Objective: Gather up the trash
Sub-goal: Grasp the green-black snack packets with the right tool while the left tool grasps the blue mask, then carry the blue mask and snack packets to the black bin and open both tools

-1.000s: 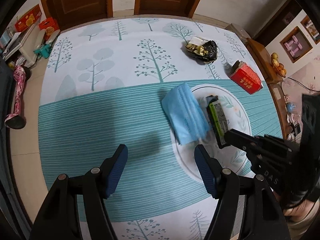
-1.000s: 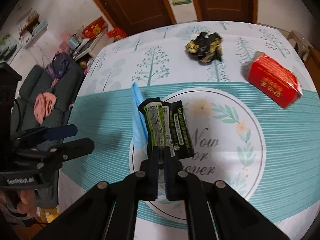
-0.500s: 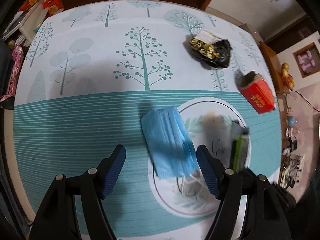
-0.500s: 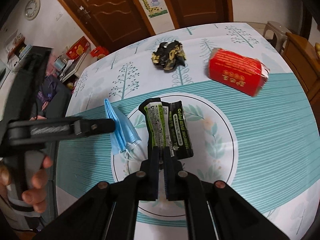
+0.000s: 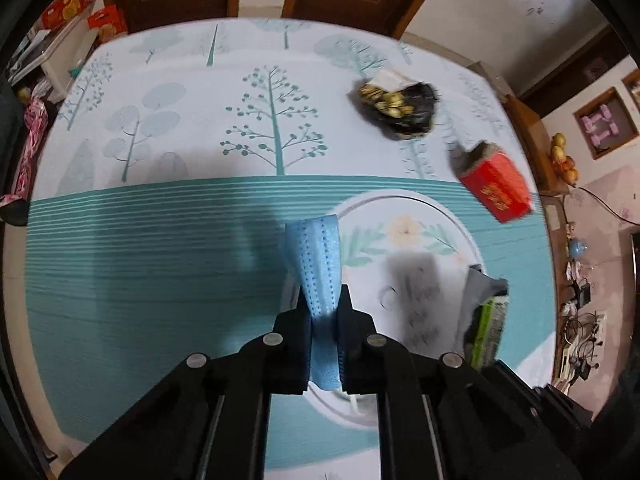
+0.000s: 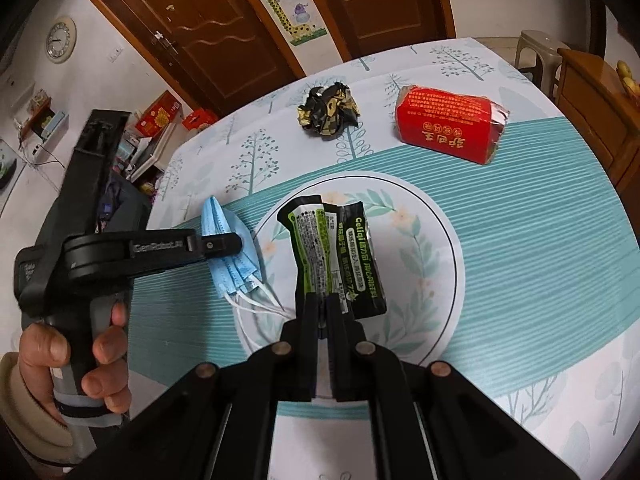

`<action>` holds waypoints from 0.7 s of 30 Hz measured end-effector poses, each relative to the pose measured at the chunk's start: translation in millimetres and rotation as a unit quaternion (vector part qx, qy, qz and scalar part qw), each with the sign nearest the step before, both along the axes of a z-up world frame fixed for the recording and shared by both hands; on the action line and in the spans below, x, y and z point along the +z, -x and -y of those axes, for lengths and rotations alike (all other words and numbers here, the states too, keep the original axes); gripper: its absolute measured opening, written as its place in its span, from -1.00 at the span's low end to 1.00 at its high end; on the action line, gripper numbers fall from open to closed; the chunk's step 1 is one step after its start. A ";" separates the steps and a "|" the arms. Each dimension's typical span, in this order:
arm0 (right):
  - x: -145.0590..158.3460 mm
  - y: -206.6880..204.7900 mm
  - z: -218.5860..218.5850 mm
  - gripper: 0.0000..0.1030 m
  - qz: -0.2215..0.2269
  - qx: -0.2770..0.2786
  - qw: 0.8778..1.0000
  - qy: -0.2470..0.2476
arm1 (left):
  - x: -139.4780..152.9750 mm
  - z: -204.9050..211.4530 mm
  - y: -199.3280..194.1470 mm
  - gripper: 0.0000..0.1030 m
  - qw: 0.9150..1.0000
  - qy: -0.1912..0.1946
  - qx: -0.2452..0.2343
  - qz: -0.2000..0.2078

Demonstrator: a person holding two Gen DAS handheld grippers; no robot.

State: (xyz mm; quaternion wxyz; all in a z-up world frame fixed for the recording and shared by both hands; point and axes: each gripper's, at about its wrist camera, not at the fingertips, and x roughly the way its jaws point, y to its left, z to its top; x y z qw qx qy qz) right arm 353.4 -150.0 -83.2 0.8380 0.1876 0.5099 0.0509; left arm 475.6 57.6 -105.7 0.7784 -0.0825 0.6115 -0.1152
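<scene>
A blue face mask [image 5: 314, 248] stands pinched and folded between the pads of my left gripper [image 5: 324, 300], whose jaws are closing on it. In the right wrist view the same mask [image 6: 240, 276] hangs from the left gripper [image 6: 234, 245], its white ear loops trailing on the tablecloth. My right gripper [image 6: 323, 300] is shut on the lower end of a black and green snack wrapper [image 6: 332, 248], held above the round print on the cloth. From the left wrist the wrapper [image 5: 486, 316] shows blurred at the right.
A crumpled black and gold wrapper [image 6: 328, 110] and a red box [image 6: 448, 126] lie at the far side of the table, also seen as wrapper [image 5: 400, 108] and box [image 5: 498, 190]. A person's hand [image 6: 104, 360] grips the left handle. A wooden cabinet [image 6: 592, 96] stands right.
The left gripper moved over the blue mask and closed on it, bunching it upright. The right gripper carried the snack wrapper up and to the right, off the table.
</scene>
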 end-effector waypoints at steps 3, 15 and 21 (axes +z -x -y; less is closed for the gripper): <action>10.5 14.5 0.5 -0.94 0.010 0.006 1.000 -0.008 | 21.3 4.3 22.7 -0.85 1.000 -0.003 -0.010 0.016; 60.2 131.8 16.0 -0.94 0.046 0.083 0.995 -0.041 | 95.9 29.4 188.8 -0.84 0.998 0.005 -0.003 0.062; 69.4 206.4 30.5 -0.94 0.047 0.128 0.989 -0.048 | 104.8 55.3 273.5 -0.84 0.998 0.006 0.004 0.061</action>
